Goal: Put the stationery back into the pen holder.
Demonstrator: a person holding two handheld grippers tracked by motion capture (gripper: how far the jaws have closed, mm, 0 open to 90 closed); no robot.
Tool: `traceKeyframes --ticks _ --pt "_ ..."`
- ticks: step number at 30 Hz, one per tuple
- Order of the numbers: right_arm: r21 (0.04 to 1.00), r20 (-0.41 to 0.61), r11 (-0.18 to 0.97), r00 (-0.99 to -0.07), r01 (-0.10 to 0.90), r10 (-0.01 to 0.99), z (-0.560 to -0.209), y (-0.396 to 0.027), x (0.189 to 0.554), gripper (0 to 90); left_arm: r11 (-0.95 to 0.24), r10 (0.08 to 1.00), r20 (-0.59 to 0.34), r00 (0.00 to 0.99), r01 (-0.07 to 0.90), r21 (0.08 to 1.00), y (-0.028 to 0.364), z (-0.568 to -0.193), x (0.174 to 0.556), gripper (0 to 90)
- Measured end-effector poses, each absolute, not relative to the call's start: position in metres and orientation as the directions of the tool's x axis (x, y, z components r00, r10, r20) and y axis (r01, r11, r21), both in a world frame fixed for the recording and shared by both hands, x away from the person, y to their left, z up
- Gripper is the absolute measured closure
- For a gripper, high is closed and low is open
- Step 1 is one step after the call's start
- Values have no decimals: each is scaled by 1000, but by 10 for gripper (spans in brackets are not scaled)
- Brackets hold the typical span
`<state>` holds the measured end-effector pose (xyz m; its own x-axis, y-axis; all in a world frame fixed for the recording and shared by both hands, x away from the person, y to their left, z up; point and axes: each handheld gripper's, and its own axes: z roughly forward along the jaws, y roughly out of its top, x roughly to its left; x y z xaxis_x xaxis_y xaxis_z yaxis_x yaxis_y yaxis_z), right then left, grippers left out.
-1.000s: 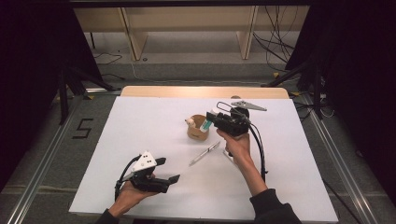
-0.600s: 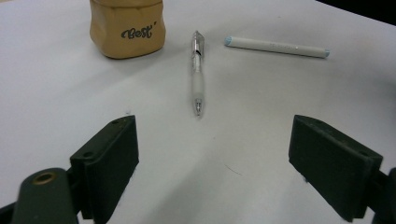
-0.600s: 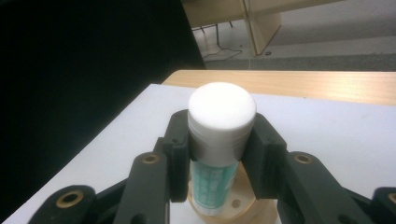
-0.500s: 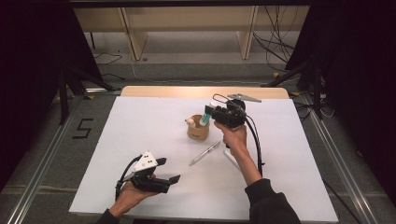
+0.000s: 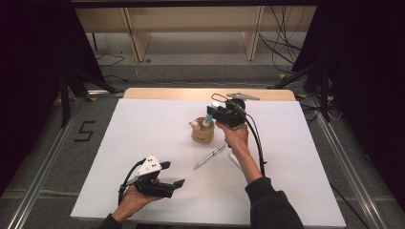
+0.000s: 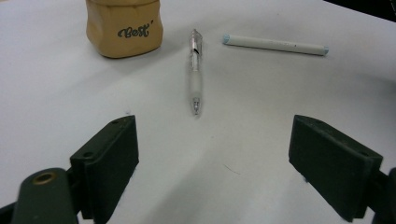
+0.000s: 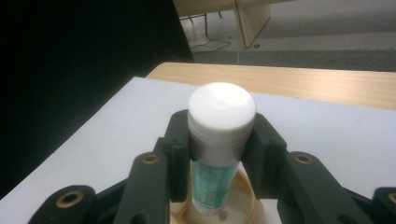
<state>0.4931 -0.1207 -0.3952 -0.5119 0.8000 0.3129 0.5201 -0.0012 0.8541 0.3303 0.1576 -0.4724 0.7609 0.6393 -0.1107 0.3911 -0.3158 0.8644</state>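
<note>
One tan cup (image 5: 202,134), one green tube (image 7: 219,154) clamped in right gripper (image 7: 219,140), two pens (image 6: 194,70), left gripper (image 6: 215,158) wide, empty

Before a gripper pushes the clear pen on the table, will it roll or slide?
The clear pen is round and thin, so it probably rolls if pushed sideways. Its clip may stop the roll early. It lies flat and looks light and smooth, so the open left gripper might let it slip.

tan cup (image 6: 124,25) top cut off, tube (image 7: 219,154) bottom hidden by cup
</note>
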Motion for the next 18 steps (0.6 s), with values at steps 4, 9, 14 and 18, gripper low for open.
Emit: traceKeyframes --ticks 4,9,14,18 --pt "849 312 5 -509 528 802 -397 -117 497 656 -316 639 -110 761 391 864 158 -472 330 156" --pt "845 305 17 -507 535 806 -399 -112 502 656 -316 639 -112 761 392 864 158 -473 330 156" --pt "840 289 38 -505 541 813 -401 -107 506 656 -320 637 -109 763 391 863 158 -472 331 156" --pt "836 288 42 -503 547 815 -403 -105 508 656 -319 637 -109 763 389 864 158 -472 331 156"
